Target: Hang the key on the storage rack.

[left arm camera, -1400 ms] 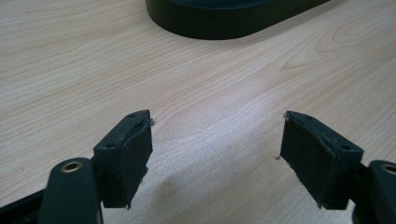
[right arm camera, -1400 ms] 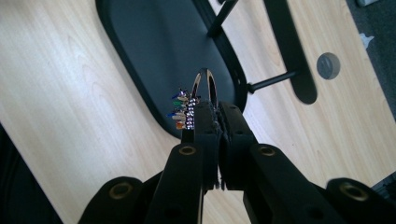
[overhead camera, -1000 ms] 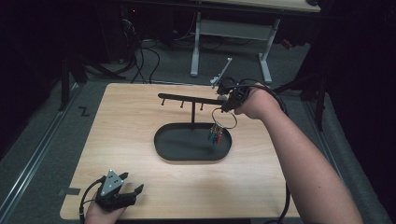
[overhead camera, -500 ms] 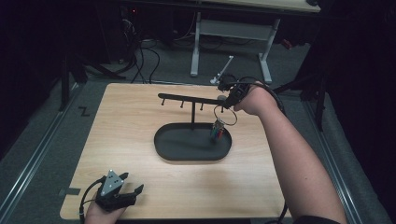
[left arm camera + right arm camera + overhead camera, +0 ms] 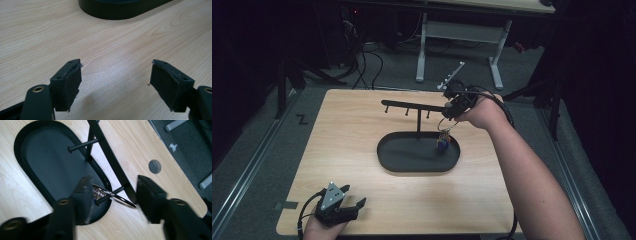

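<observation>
A black stand has an oval tray base (image 5: 407, 152) and a horizontal bar (image 5: 412, 106) with short pegs. At the bar's right end my right gripper (image 5: 448, 111) is open; its jaws stand either side of the end peg (image 5: 110, 195). A metal key ring (image 5: 120, 199) with a spring coil hangs on that peg. Below the ring a small blue and yellow fob (image 5: 442, 145) dangles over the tray. My left gripper (image 5: 354, 197) rests at the table's near left corner, open (image 5: 116, 75) over bare wood with nothing between its pads.
The wooden table (image 5: 347, 145) has free room left of and in front of the tray; the tray's rim (image 5: 120, 12) lies ahead of my left gripper. A round grey cap (image 5: 155, 166) sits in the tabletop near its right edge. Desk legs and cables stand on the floor beyond.
My right gripper has edged slightly left at the bar's end, with the ring and fob hanging under it. The left gripper has stayed put.
</observation>
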Tool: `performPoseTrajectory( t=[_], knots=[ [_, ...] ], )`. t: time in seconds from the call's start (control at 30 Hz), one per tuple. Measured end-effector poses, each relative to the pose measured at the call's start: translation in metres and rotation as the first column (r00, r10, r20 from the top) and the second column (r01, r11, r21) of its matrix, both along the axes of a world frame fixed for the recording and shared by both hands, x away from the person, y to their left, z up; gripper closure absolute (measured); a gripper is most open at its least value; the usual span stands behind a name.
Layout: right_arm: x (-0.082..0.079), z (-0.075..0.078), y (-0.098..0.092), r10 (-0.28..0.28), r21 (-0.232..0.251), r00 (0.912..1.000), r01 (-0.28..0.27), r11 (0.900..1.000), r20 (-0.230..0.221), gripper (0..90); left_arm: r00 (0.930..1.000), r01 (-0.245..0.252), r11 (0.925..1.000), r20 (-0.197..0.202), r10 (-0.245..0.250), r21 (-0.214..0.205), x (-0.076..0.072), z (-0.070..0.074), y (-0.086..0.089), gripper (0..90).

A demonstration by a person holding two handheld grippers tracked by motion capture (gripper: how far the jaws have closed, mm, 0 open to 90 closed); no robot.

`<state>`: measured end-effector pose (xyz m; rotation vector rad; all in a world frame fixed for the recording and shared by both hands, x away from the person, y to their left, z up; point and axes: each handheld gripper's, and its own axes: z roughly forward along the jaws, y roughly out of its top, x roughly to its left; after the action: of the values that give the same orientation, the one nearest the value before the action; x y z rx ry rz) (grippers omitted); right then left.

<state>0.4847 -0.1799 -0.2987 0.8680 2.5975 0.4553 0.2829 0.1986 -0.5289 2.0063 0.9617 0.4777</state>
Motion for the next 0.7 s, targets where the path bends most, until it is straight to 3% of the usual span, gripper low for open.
performPoseTrajectory(
  t=[0.13, 0.17, 0.23, 0.3, 0.4, 0.6, 0.7],
  knots=[
    [-0.005, -0.005, 0.000, -0.007, 0.057, 0.9997, 0.006, 0.9984, 0.024, 33.4, 1.0000, -0.001, 1.0000, -0.001, 0.001, 0.001, 0.000, -0.001, 0.000, 25.4],
    [-0.009, -0.006, -0.002, -0.022, 0.100, 0.9993, 0.019, 0.9948, 0.031, 31.7, 1.0000, 0.000, 1.0000, -0.003, 0.000, 0.003, 0.000, -0.001, -0.001, 25.4],
    [-0.012, -0.009, -0.003, -0.020, 0.115, 0.9976, 0.013, 0.9933, 0.066, 28.6, 1.0000, 0.003, 1.0000, -0.004, -0.003, 0.005, 0.000, -0.001, -0.001, 25.4],
    [-0.014, -0.010, -0.004, -0.026, 0.119, 0.9970, 0.017, 0.9927, 0.072, 26.1, 1.0000, 0.003, 1.0000, -0.005, -0.003, 0.005, 0.000, -0.001, -0.001, 25.4],
    [-0.019, -0.013, -0.009, -0.046, 0.161, 0.9964, 0.033, 0.9864, 0.072, 21.7, 1.0000, 0.002, 1.0000, -0.002, -0.002, 0.004, 0.001, -0.001, -0.002, 25.4],
    [-0.038, -0.021, -0.020, -0.079, 0.221, 0.9896, 0.051, 0.9740, 0.120, 13.5, 1.0000, 0.005, 0.9999, -0.005, -0.005, 0.011, 0.001, -0.001, -0.002, 25.4],
    [-0.050, -0.027, -0.026, -0.095, 0.265, 0.9865, 0.057, 0.9627, 0.133, 6.5, 0.9999, 0.006, 0.9999, -0.009, -0.006, 0.012, 0.001, -0.002, -0.003, 25.4]
  ],
)
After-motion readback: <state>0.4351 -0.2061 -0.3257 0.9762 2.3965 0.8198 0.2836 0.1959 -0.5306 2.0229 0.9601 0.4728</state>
